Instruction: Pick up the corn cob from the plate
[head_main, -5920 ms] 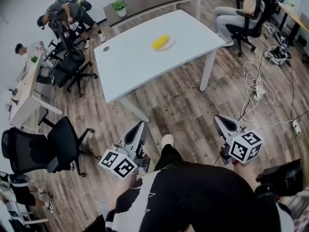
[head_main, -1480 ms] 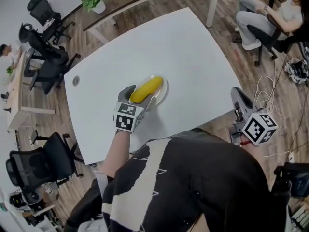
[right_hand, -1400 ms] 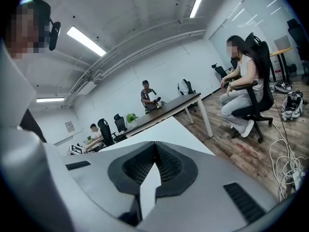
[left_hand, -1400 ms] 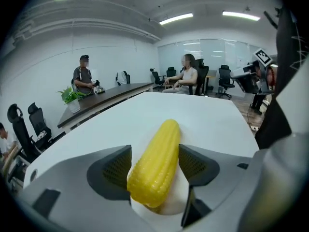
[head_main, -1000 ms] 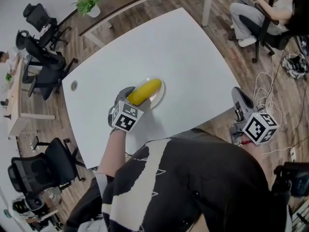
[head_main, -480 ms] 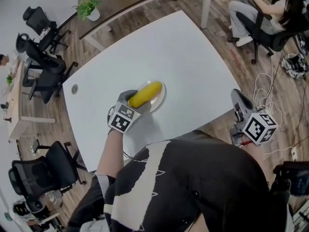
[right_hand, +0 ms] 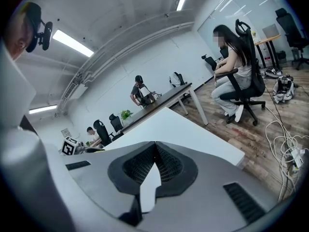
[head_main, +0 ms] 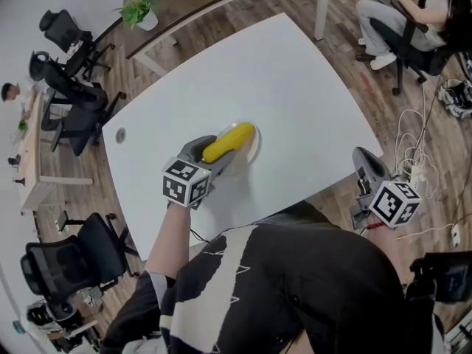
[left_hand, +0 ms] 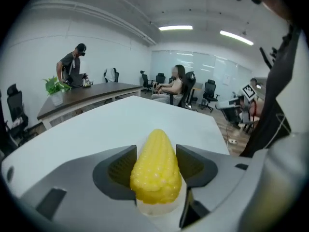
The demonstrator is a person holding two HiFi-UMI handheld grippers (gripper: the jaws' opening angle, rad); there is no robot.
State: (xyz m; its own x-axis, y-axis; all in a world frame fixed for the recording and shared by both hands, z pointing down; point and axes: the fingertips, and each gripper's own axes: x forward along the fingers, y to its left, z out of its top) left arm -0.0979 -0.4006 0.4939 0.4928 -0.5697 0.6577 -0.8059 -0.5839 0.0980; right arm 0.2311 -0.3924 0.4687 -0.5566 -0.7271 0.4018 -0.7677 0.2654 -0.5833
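Observation:
A yellow corn cob lies lengthwise between the jaws of my left gripper, over the near edge of a small white plate on the white table. In the left gripper view the cob fills the gap of the left gripper. Both dark pads touch its sides while the jaws are closing. My right gripper hangs off the table's right edge, above the wooden floor. In its own view the right gripper has its pads together and nothing between them.
Black office chairs stand left of the table and a potted plant sits on the dark desk behind. A seated person is at the far right. Cables lie on the floor by my right side.
The left gripper has closed round the cob and risen a little with it, rolling as it went. The right gripper has sunk slightly beside the table.

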